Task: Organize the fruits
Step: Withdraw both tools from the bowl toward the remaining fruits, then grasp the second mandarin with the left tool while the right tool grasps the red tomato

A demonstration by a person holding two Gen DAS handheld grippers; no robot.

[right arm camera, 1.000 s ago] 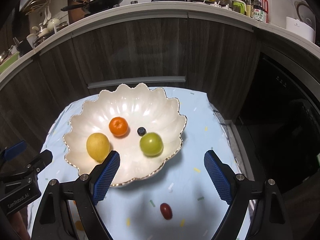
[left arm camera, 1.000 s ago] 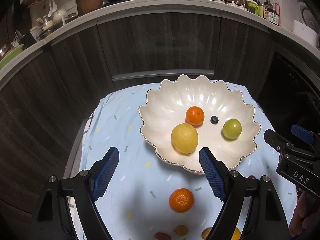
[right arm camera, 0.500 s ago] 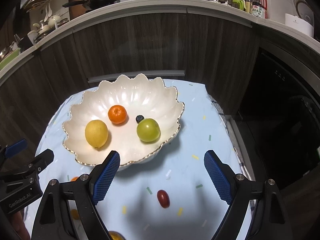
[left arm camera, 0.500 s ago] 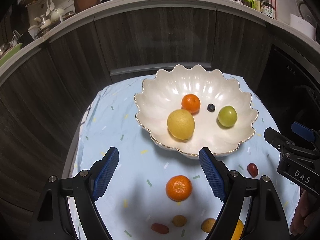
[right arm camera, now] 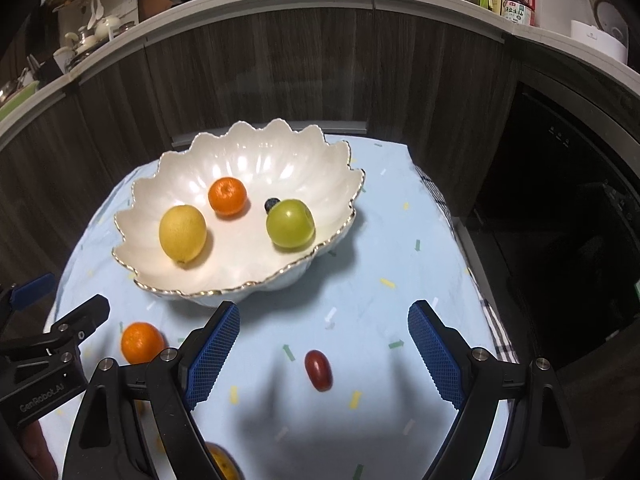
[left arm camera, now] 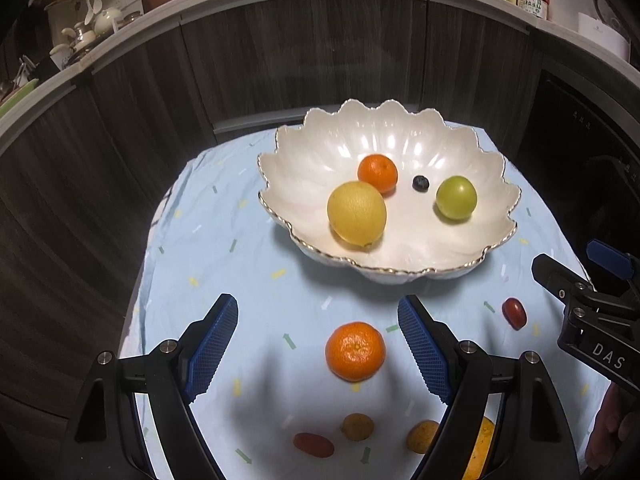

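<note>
Currently, items are listed from largest to smallest.

Surface: surface [left arm camera: 224, 240] under a pale blue cloth with confetti marks; it carries the bowl and all loose fruit.

Bowl: scalloped white bowl [left arm camera: 496, 200] with a gilt rim, at the far middle of the cloth. It holds a lemon [left arm camera: 356, 213], a small orange [left arm camera: 377, 173], a green fruit [left arm camera: 456, 197] and a blueberry [left arm camera: 420, 183].

Left tool: left tool [left arm camera: 318, 344], jaws wide, nothing between the pads. It points steeply down at the cloth on the near side of the bowl.

Right tool: right tool [right arm camera: 324, 346], jaws wide, nothing gripped.

Mandarin: mandarin [left arm camera: 355, 351] loose on the cloth, near the bowl's front rim. It lies between the left tool's fingers, a little toward the right-hand finger and touching neither. Round body, so no long axis governs the grip.

Red grape tomato: red grape tomato [right arm camera: 318, 370] on the cloth, between the right tool's fingers, near the middle of the gap. Its long axis runs roughly along the tool's pointing line, so the pads would close across its short width.

Other loose fruit: two small orange fruits [left arm camera: 357, 426] and a second red tomato [left arm camera: 313, 445] at the near edge of the left wrist view.

Deciding relation: judged from this layout, each tool is already lined up over its own piece; the left hand is nearer the mandarin, the right hand nearer the tomato.
</note>
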